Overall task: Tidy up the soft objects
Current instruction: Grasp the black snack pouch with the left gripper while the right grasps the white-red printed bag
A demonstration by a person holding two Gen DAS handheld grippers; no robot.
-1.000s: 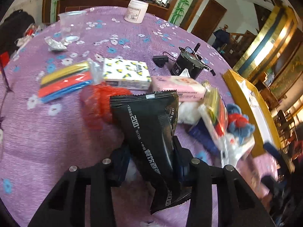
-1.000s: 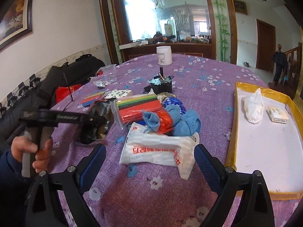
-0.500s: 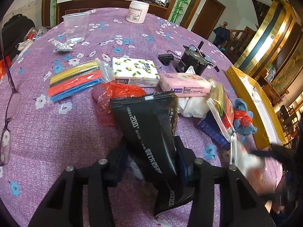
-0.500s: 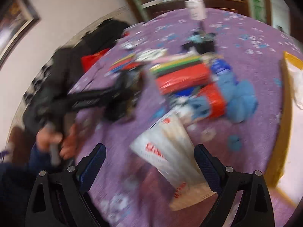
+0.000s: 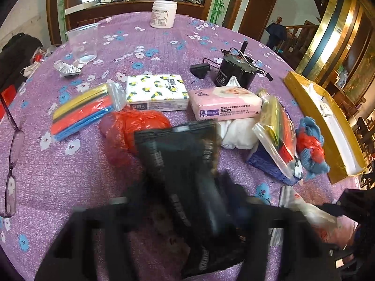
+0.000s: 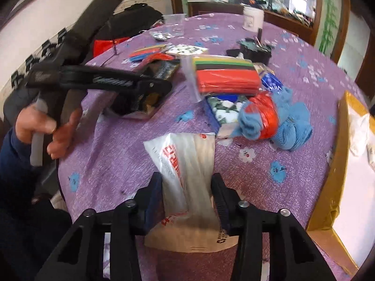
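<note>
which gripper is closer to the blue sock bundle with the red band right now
Right. The right gripper, shut on the white plastic packet, sits just short of the blue sock bundle. The left gripper, holding the black pouch, is farther off across the table.

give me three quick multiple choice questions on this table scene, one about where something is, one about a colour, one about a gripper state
1. Where does the pink tissue pack lie?
A. beside the lemon-print tissue pack
B. inside the yellow tray
C. under the clear cup

2. What colour is the tablecloth?
A. green
B. purple
C. white

3. What is the right gripper doing?
A. hanging open over bare cloth
B. gripping the blue towel
C. closed on the white plastic bag

Answers: 1 A, the two packs lie side by side on the cloth. 2 B, purple with small flowers. 3 C, both fingers press the bag's sides.
</note>
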